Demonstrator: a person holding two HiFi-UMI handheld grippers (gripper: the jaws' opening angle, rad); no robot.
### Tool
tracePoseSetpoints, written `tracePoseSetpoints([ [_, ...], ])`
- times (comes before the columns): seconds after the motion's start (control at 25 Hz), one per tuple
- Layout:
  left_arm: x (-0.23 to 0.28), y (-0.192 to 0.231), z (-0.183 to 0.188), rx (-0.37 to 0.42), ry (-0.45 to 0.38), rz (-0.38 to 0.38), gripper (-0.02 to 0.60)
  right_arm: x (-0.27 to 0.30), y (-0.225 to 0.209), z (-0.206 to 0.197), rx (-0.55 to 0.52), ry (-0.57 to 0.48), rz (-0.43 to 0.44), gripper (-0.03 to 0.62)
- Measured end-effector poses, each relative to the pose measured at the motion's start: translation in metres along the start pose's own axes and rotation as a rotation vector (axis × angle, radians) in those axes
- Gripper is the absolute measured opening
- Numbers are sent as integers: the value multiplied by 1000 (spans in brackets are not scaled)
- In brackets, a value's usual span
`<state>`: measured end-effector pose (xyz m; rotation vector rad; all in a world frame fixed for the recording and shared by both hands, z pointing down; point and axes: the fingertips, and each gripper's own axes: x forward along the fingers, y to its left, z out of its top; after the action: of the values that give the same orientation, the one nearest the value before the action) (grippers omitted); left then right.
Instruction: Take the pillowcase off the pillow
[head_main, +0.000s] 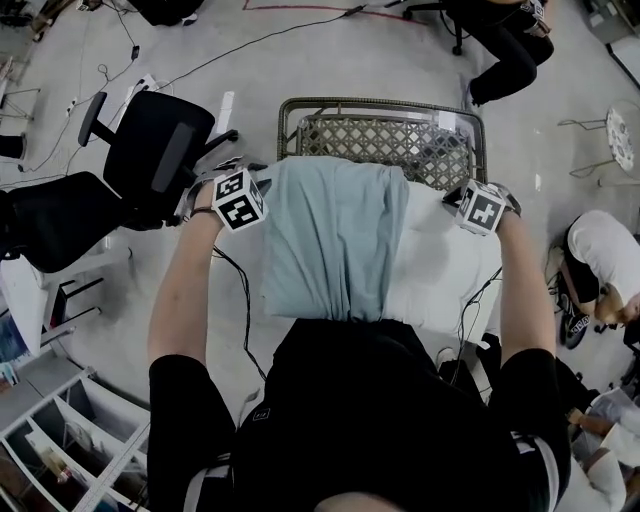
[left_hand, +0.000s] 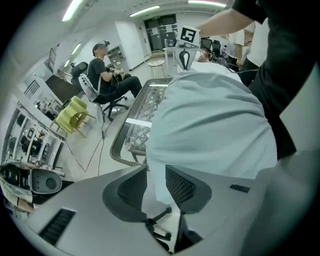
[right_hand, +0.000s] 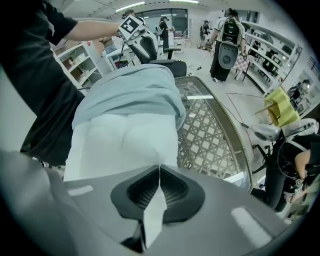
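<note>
A light blue pillowcase (head_main: 330, 240) covers the left part of a white pillow (head_main: 445, 270), which lies across a lattice-topped table (head_main: 380, 135) in front of me. My left gripper (head_main: 264, 190) is at the pillowcase's left edge. In the left gripper view the blue cloth (left_hand: 210, 125) hangs between the parted jaws of that gripper (left_hand: 156, 182), which stands open. My right gripper (head_main: 456, 200) is at the bare right end of the pillow. In the right gripper view it (right_hand: 159, 187) is shut on a fold of the white pillow (right_hand: 125, 140), with the pillowcase (right_hand: 130, 92) beyond.
A black office chair (head_main: 150, 150) stands close to the table's left end. One person sits at the top right (head_main: 500, 40) and another crouches at the right (head_main: 600, 260). White shelves (head_main: 70, 440) are at the lower left. Cables run over the floor.
</note>
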<state>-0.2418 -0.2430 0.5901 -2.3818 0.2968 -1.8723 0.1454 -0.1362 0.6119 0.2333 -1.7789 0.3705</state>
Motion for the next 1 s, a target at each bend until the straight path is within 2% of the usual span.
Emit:
tracePoseSetpoints([
  [0.04, 6, 2, 9, 34, 11, -6, 112, 2, -3, 0, 9, 7, 13, 23],
  [0.12, 22, 3, 12, 135, 93, -29, 154, 1, -9, 2, 23, 26, 26, 63],
  [0.2, 40, 0, 8, 223, 173, -66, 206, -1, -14, 5, 19, 20, 43, 143],
  [0.24, 48, -1, 9, 241, 185, -86, 215, 0, -15, 6, 15, 11, 61, 178],
  [0.4, 70, -3, 14, 263, 168, -154, 222, 1, -24, 15, 18, -35, 170, 282],
  [0.48, 77, -2, 13, 274, 169, -182, 222, -4, -25, 29, 44, -111, 260, 347],
  [0.56, 81, -4, 11, 269, 173, -212, 222, 1, -16, 43, 64, -150, 354, 373],
  [0.64, 85, -6, 7, 267, 191, -241, 219, 31, 2, 43, 36, -66, 427, 439],
  [0.68, 86, -7, 5, 273, 208, -250, 189, 48, 12, 41, 12, -10, 458, 453],
  [0.76, 89, -8, -2, 298, 246, -242, 75, 72, 27, 41, -37, 66, 495, 446],
  [0.8, 89, -8, -6, 306, 260, -228, 18, 74, 30, 41, -58, 87, 502, 412],
  [0.92, 83, -1, -20, 304, 279, -161, 8, 61, 25, 40, -81, 77, 515, 287],
  [1.0, 74, 9, -30, 297, 289, -113, 8, 48, 20, 39, -52, 39, 515, 259],
])
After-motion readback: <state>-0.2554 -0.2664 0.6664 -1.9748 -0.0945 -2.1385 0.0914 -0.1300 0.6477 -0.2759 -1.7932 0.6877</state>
